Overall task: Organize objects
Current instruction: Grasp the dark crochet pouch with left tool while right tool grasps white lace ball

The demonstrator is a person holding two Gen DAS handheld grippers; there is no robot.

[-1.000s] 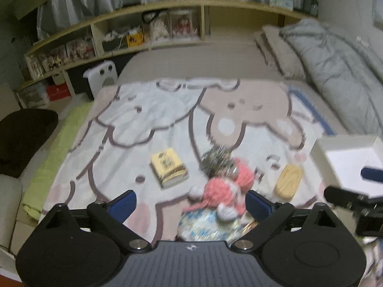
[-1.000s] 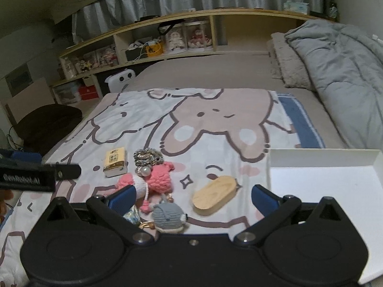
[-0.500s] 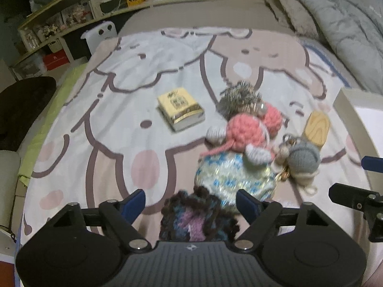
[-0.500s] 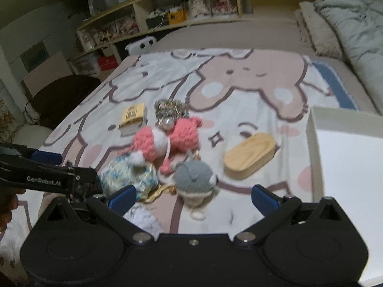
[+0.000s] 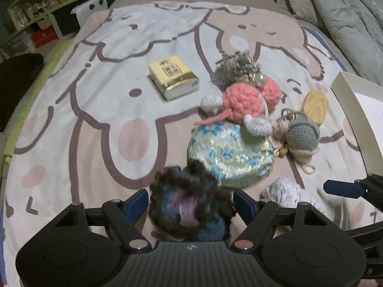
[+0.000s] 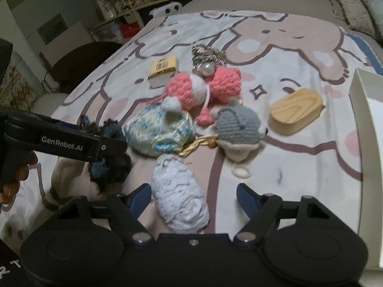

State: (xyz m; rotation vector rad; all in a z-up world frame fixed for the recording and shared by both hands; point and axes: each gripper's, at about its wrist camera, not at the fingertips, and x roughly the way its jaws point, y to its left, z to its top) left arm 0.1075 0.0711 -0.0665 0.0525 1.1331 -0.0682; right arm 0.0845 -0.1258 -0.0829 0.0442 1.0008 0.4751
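Dark scrunchie (image 5: pixel 191 205) between left tongs (image 5: pixel 190 203) | contact unclear

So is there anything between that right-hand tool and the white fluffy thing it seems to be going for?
Nothing visible. The white fluffy piece already lies between the right gripper's jaws, which have just been closing; a gap still shows on its right side.

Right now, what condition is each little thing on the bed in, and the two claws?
left gripper: closing around dark scrunchie, jaws beside it.
right gripper: closing, white scrunchie between jaws, gap on one side.
white box: open.
floral pouch: lying flat.
yellow box: closed.
wooden block: lying flat.
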